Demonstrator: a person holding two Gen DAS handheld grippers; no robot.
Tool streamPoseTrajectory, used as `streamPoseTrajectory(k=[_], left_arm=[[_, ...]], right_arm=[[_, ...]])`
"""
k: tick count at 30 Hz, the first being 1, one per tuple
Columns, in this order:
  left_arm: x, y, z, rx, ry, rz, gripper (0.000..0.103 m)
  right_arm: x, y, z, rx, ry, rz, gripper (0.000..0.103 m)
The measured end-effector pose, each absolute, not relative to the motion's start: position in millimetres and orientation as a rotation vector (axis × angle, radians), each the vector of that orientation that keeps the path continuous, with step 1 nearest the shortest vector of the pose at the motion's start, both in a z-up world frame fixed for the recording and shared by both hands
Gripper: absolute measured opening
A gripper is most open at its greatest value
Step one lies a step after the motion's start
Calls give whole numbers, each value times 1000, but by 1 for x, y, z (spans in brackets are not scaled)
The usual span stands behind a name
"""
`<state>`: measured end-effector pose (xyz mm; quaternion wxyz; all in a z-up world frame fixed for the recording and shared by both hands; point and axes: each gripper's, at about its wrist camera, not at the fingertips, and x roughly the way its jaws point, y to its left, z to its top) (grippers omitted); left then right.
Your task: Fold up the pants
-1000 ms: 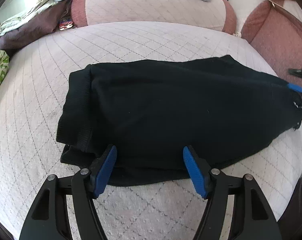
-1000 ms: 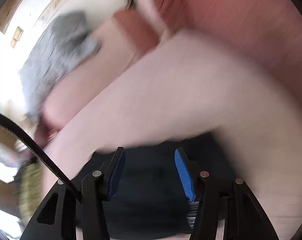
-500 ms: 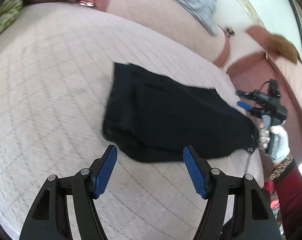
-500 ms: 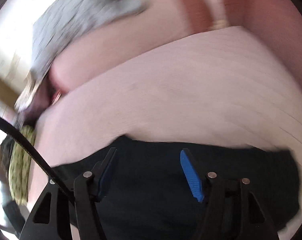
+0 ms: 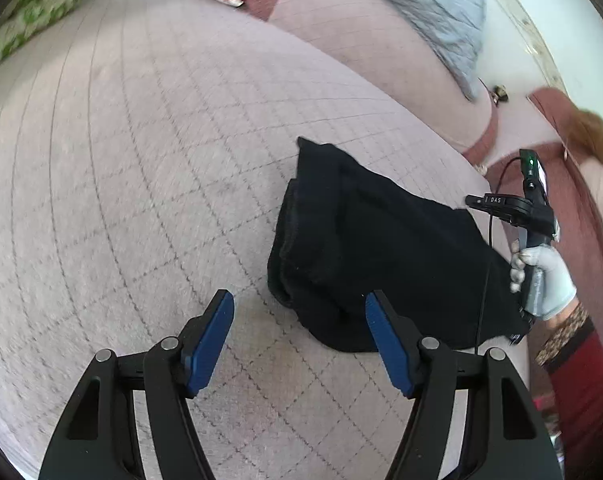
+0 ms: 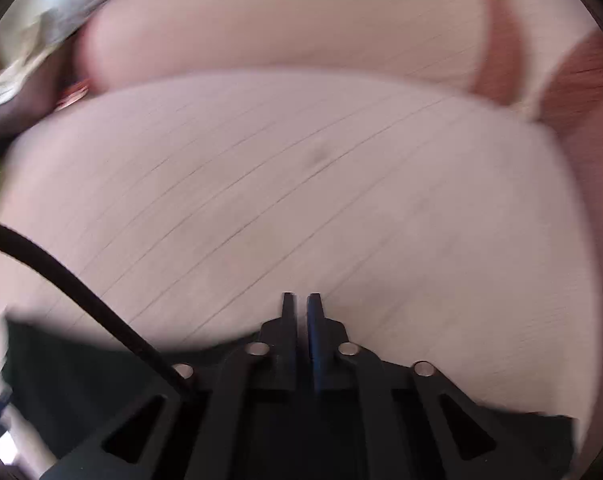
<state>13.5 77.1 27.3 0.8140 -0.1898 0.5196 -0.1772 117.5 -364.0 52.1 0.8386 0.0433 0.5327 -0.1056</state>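
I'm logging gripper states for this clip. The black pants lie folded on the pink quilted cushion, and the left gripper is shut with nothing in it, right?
Not quite: the left gripper is open, its blue pads wide apart, as the left wrist view shows. It does hold nothing, and the black pants do lie folded on the pink quilted cushion.

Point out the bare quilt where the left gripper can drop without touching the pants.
Bare quilted cushion spreads between the green patterned fabric and the pants, and on under the left gripper. It is crowded toward the right gripper, which is over the pants' far edge.
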Motion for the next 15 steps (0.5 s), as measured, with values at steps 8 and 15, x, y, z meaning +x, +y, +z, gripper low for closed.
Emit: streamPoseTrajectory(k=[8, 15], left_arm=[[6, 90, 31, -447, 1079, -338, 66], [-3, 134, 44, -485, 1013, -194, 59]], right_arm=[[98, -265, 95, 237, 1099, 92, 60], [87, -117, 78, 168, 1272, 410, 65]])
